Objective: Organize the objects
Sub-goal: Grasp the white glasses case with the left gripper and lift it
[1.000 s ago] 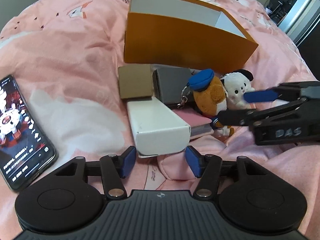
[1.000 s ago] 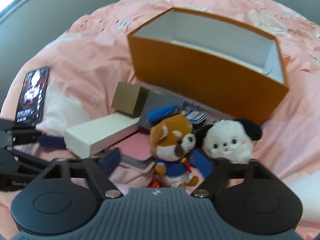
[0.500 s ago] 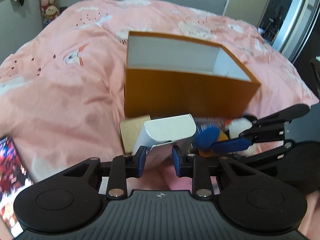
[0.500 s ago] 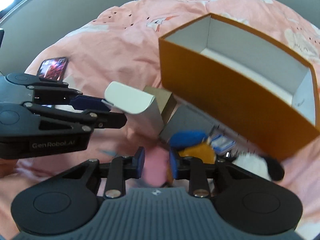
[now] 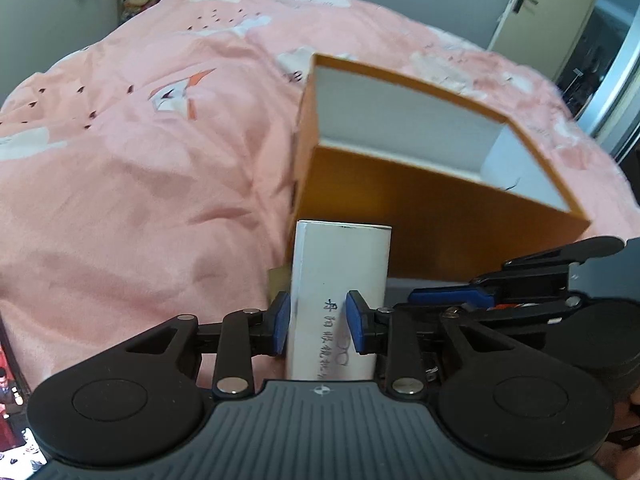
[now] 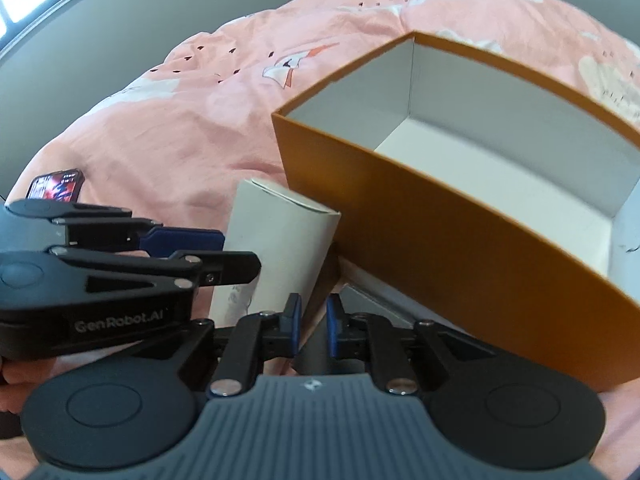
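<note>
The white carton, a smooth, long cardboard pack with rounded edges and printed characters on its face, stands upright in the left gripper, whose blue pads pinch its lower half. It sits just short of the orange box, which lies toward one o'clock of it in the left wrist view.

The step in hand looks like carrying items to that box. The box is stiff card, orange outside, matt white inside, open-topped and apparently empty.

The right gripper has just been closing; its jaws stand nearly together, and whether anything is caught between them I cannot tell.

Next, the carton likely needs lifting over the near wall and lowering inside.

Everything rests on a soft, rumpled pink quilt; a phone lies at nine o'clock.
</note>
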A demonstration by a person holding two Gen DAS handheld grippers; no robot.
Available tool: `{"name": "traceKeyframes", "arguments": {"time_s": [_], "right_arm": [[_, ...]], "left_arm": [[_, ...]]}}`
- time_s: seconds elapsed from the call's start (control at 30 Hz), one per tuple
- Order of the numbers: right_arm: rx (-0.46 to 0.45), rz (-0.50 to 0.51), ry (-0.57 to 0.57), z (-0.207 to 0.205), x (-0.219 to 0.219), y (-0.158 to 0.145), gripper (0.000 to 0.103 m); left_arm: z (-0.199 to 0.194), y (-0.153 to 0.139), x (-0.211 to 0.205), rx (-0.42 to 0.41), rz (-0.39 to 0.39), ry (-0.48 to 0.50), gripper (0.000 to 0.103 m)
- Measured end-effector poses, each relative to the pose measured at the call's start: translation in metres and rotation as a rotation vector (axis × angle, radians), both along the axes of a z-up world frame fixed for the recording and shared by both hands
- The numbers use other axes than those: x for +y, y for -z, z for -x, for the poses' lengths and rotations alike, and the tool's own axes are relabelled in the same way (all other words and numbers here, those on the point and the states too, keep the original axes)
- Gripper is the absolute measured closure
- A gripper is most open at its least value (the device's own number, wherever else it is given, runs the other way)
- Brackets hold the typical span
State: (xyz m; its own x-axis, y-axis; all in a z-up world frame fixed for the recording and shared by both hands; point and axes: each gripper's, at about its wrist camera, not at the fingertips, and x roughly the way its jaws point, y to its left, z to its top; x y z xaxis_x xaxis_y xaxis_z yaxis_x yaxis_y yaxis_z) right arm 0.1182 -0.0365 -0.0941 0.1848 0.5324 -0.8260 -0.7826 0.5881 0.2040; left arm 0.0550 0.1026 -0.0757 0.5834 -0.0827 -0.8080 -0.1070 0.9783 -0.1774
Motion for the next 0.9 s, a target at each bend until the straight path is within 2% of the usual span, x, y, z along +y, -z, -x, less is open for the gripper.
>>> {"name": "traceKeyframes", "arguments": {"time_s": [0.13,0.2,0.3,0.4,0.47,0.53,0.77,0.8,0.9], "right_arm": [[0.019,0.02,0.046,-0.006,-0.003,0.007,0.089],[0.012,0.017,0.081,-0.009,-0.009,0.006,0.089],[-0.004,-0.001,0.122,-0.012,-0.019,0.001,0.086],[-0.021,-0.006,0.134,-0.014,-0.026,0.0,0.085],[-0.015,-0.012,0.136,-0.014,-0.029,0.001,0.085],[-0.002,-0.014,0.141,-0.015,-0.029,0.003,0.085],[0.052,-0.023,0.153,-0.021,-0.036,0.015,0.078],[0.059,-0.024,0.153,-0.021,-0.037,0.017,0.078],[0.078,-0.039,0.142,-0.022,-0.037,0.021,0.078]], "left_arm": [[0.005,0.0,-0.001,0.041,0.006,0.013,0.061],[0.009,-0.001,-0.007,0.037,-0.007,0.022,0.047],[0.013,0.002,-0.024,0.029,-0.064,0.034,0.041],[0.011,0.012,-0.042,0.067,-0.164,0.028,0.039],[0.007,0.02,-0.045,0.094,-0.164,0.022,0.034],[0.004,0.023,-0.047,0.106,-0.157,0.021,0.034],[-0.011,0.03,-0.06,0.106,-0.229,0.001,0.031],[-0.011,0.03,-0.061,0.103,-0.233,-0.002,0.034],[-0.008,0.028,-0.058,0.088,-0.21,-0.015,0.035]]}}
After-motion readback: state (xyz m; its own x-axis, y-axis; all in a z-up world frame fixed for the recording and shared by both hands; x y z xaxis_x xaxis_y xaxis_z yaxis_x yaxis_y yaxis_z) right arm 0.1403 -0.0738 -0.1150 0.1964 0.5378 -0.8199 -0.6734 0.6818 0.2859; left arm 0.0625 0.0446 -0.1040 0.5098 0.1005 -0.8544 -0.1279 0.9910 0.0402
